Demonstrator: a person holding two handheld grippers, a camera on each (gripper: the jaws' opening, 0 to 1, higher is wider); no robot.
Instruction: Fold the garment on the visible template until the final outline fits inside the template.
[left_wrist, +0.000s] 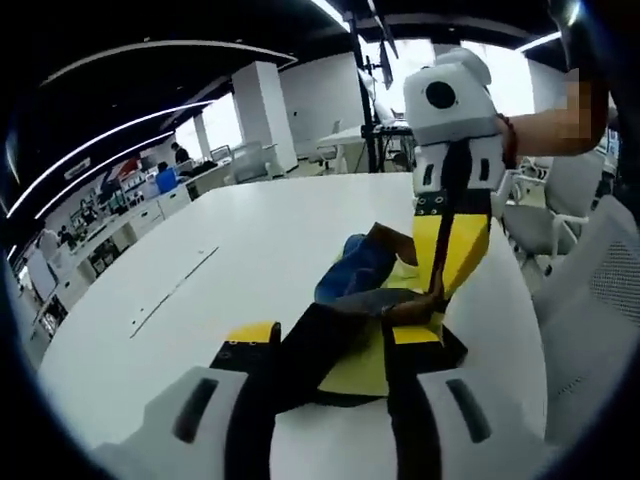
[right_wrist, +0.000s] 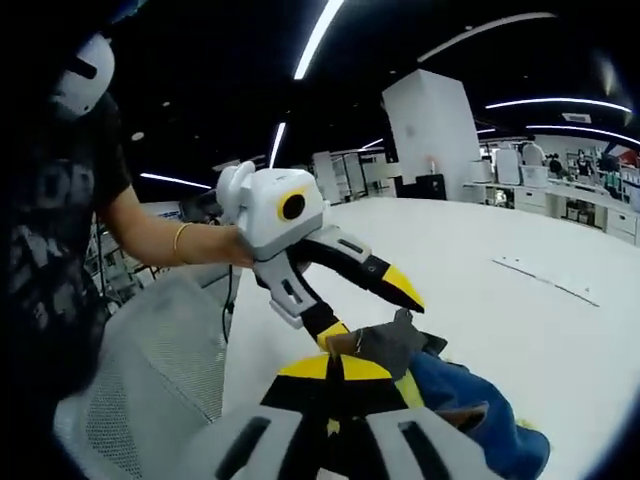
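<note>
You are working in a large open-plan office or lab: long ceiling light strips (right_wrist: 318, 35), a broad white table (left_wrist: 250, 240), white square pillars (right_wrist: 430, 125), rows of desks (left_wrist: 120, 225) with seated people, and mesh office chairs (right_wrist: 150, 370) beside you.

Garment (left_wrist: 362, 268): the part on the yellow template (left_wrist: 362, 372) lay hidden behind the left gripper (left_wrist: 330, 345); its outline could not be traced.
Yellow template: mostly covered by the garment and the gripper's jaws; its edges could not be followed.
Right gripper (left_wrist: 437, 290): jaw tips buried in the garment's folds, grip not readable there.
Left gripper, in the right gripper view (right_wrist: 375, 305): lower jaw tip masked by dark cloth beside the garment.
Garment, same view (right_wrist: 470, 405): cut off by the picture's edge.
Desks and shelves (left_wrist: 120, 215) beyond the garment: too small to identify.
</note>
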